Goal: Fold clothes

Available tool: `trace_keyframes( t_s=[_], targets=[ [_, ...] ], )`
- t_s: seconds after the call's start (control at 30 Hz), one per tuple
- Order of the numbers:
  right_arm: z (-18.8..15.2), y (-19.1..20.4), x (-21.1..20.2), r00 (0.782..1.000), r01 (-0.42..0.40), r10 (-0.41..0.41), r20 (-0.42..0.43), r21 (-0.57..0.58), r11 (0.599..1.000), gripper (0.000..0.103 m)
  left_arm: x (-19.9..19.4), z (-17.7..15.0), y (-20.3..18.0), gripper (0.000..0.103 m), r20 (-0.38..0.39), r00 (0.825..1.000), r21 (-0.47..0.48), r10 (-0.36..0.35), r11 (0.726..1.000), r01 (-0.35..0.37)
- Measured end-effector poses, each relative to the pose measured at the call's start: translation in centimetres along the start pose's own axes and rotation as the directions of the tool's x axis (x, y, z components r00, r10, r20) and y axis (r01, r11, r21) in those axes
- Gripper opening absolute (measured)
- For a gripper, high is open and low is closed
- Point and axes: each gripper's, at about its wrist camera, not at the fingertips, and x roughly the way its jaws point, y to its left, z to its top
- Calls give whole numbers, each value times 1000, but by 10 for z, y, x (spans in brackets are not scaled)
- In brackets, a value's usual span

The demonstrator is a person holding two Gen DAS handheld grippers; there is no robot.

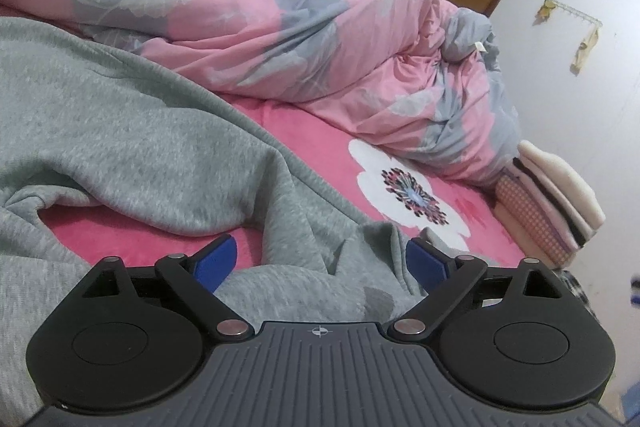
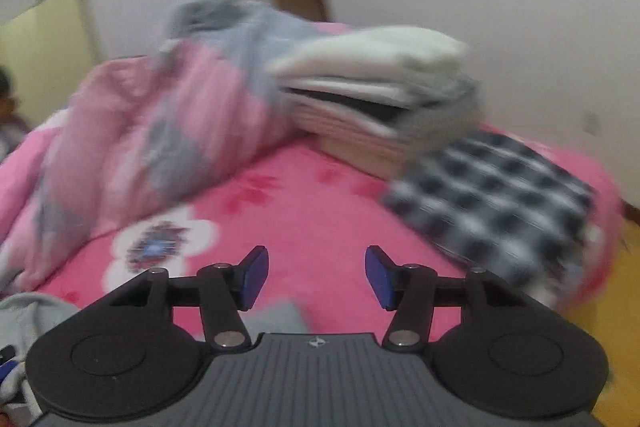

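Sweatshirt fabric fills my left view — a grey sweatshirt point(image 1: 120, 131) lies rumpled on the pink bedsheet point(image 1: 320, 131), not folded as far as I can see, with a bunched ridge of it running up between the blue pads of my left gripper point(image 1: 320, 263). Those jaws stand spread wide, one pad on each side of the ridge; I can't tell whether either pad touches the cloth, and nothing is pinched. From that ridge the garment's bulk spreads away to the left and toward the far side, where it meets the pink-and-grey quilt point(image 1: 300, 39). Its long axis I judge to run diagonally from the ridge up to the left, though much of it is out of frame.

My right gripper point(image 2: 316, 277) is blurred, jaws spread, holding nothing. It hangs over bare sheet, and from it the sweatshirt shows only as a grey edge point(image 2: 24, 311) low at the left and a small grey scrap just under the pads. So the left hand is plainly the nearer one — the cloth already sits inside its opening, while the right would have to come back and leftward to reach any hem.

Beyond the right gripper, a stack of folded clothes point(image 2: 384, 95) rests against the quilt, with a black-and-white checked piece point(image 2: 492, 195) lying flat beside it.
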Motion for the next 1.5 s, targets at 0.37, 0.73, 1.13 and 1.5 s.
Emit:
trace_keyframes(
  t_s=[0.37, 0.73, 1.13, 1.5],
  targets=[
    [-80, 181, 119, 840, -379, 270, -470, -152, 913, 68, 9, -12, -22, 92, -40, 991, 152, 125, 981, -118],
    [-149, 169, 54, 836, -438, 250, -489, -319, 840, 67, -15, -8, -30, 97, 53, 980, 200, 191, 960, -198],
    [-134, 174, 21, 767, -570, 332, -549, -345, 746, 67, 15, -17, -20, 97, -55, 967, 166, 247, 958, -235],
    [-34, 212, 204, 835, -434, 279, -474, -257, 863, 71, 16, -17, -20, 97, -53, 978, 193, 204, 962, -191]
  ],
)
